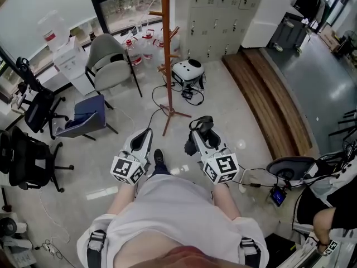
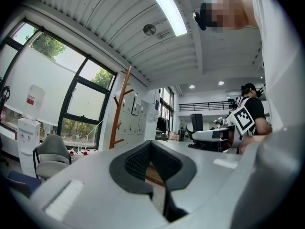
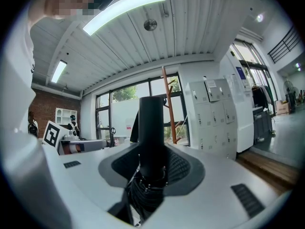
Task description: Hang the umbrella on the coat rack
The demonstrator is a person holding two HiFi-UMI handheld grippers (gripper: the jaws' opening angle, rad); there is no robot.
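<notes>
Head view: the camera sits on the person's head, pitched steeply down to the pale glossy floor (image 1: 223, 105). The left gripper (image 1: 146, 133) and right gripper (image 1: 202, 123) are near the lens, low in frame, pointing up-frame.

Left gripper view: the lens is just behind its own jaws, looking level along them.

Right gripper view: same mounting. The black folded umbrella (image 3: 151, 142) is very close and fills the centre.

Shared by all three views: the tall orange-brown wooden coat rack (image 1: 166, 54) (image 2: 119, 109) (image 3: 167, 106), the grey metal lockers (image 1: 215, 15) and the window wall (image 1: 128, 4).

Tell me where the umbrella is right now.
In the head view the umbrella is clamped in the right gripper, right of centre, near the foot of the coat rack.
</notes>
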